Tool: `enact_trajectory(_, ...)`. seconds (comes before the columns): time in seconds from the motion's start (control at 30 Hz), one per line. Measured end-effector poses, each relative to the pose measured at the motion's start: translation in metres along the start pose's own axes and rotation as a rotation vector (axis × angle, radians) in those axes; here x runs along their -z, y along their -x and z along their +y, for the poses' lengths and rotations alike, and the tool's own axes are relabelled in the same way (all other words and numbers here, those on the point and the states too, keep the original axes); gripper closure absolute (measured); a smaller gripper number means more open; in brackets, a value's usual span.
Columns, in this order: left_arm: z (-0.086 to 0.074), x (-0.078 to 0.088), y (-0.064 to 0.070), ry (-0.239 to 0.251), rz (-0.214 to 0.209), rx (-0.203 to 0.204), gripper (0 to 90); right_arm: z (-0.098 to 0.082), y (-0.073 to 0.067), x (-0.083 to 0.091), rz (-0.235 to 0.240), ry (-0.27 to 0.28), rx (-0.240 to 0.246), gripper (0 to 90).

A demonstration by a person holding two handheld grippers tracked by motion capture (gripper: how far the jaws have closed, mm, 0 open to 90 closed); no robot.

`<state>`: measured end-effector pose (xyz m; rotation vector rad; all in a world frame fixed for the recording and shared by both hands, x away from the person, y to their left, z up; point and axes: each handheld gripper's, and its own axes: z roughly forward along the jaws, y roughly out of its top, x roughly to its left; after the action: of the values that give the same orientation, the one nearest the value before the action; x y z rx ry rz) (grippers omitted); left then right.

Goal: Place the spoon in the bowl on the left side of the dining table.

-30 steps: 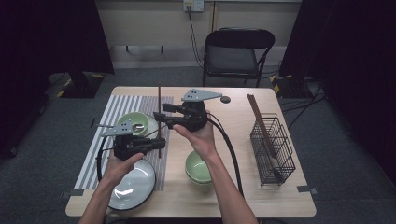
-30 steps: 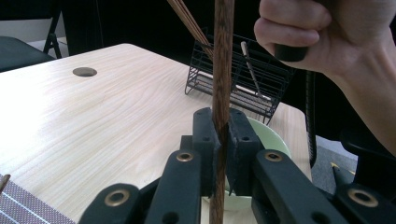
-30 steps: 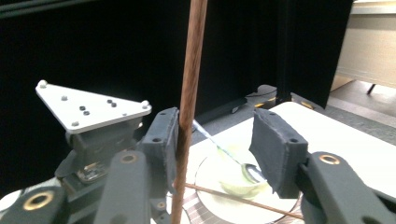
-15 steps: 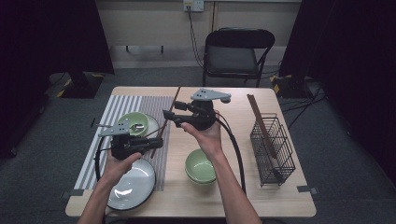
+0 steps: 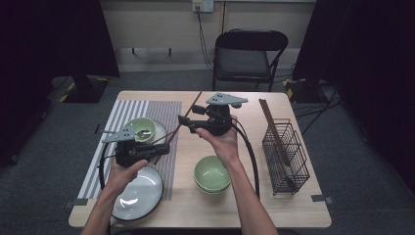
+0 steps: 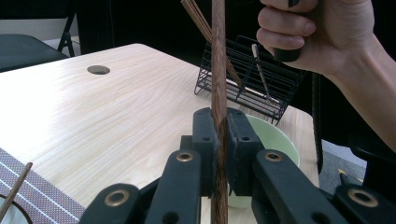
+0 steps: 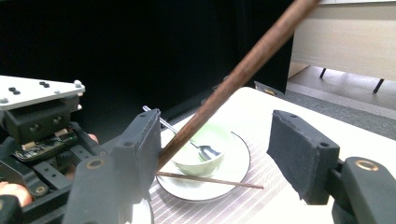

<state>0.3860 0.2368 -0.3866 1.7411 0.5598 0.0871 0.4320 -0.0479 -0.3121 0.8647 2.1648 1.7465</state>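
My left gripper (image 5: 164, 148) is shut on a dark brown chopstick (image 5: 190, 108), which slants up and away to the right over the table. In the left gripper view the chopstick (image 6: 218, 56) stands pinched between the pads of the left gripper (image 6: 219, 135). My right gripper (image 5: 183, 121) is farther up the same stick, and its jaws have just been opening. In the right gripper view the chopstick (image 7: 243, 70) crosses between the wide-apart jaws of the right gripper (image 7: 217, 126). It rests against one pad and is not pinched.
A small green bowl (image 5: 139, 129) with a spoon (image 7: 205, 150) sits on a white plate, and a second chopstick (image 7: 210, 180) lies across that plate. Stacked green bowls (image 5: 212, 174), a white plate (image 5: 137, 193), a striped placemat (image 5: 122, 115) and a wire basket (image 5: 286, 156) of chopsticks share the table.
The right hand has drifted right and its jaws have spread apart off the chopstick. The stick's far end has swung from straight ahead to leaning right. The left gripper stayed put.
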Motion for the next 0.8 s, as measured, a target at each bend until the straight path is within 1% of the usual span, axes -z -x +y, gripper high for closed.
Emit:
enact_trajectory(0.1,-0.001,0.002,-0.001,-0.004,0.004,-0.006,84.1,-0.001,0.002,0.001,-0.013,-0.005,0.004,33.0)
enact_trajectory(0.2,-0.003,0.001,-0.002,-0.016,0.007,-0.001,84.1,0.001,0.006,0.003,-0.035,-0.006,0.006,30.7)
enact_trajectory(0.37,-0.003,-0.001,-0.001,-0.023,0.002,-0.005,84.1,0.008,0.012,0.011,-0.077,0.001,0.004,23.4)
enact_trajectory(0.4,-0.003,-0.001,-0.001,-0.023,0.0,-0.001,84.1,0.009,0.013,0.012,-0.081,0.005,0.004,23.8)
enact_trajectory(0.47,-0.003,-0.001,-0.001,-0.026,-0.002,-0.006,84.1,0.011,0.014,0.014,-0.082,0.013,0.007,23.0)
enact_trajectory(0.5,-0.003,-0.001,-0.001,-0.027,-0.004,-0.006,84.1,0.011,0.014,0.014,-0.094,0.016,0.009,21.7)
enact_trajectory(0.53,-0.003,-0.001,-0.001,-0.028,-0.003,-0.007,84.1,0.011,0.015,0.015,-0.095,0.018,0.008,21.6)
enact_trajectory(0.67,-0.003,0.001,-0.001,-0.019,0.0,0.001,84.1,0.01,0.017,0.015,-0.104,0.02,-0.006,20.7)
enact_trajectory(0.7,-0.003,0.002,-0.002,-0.02,0.001,-0.005,84.1,0.009,0.018,0.014,-0.11,0.019,-0.007,20.4)
enact_trajectory(0.8,-0.003,0.004,-0.003,-0.009,0.002,-0.004,84.2,0.007,0.02,0.014,-0.116,0.016,-0.009,20.4)
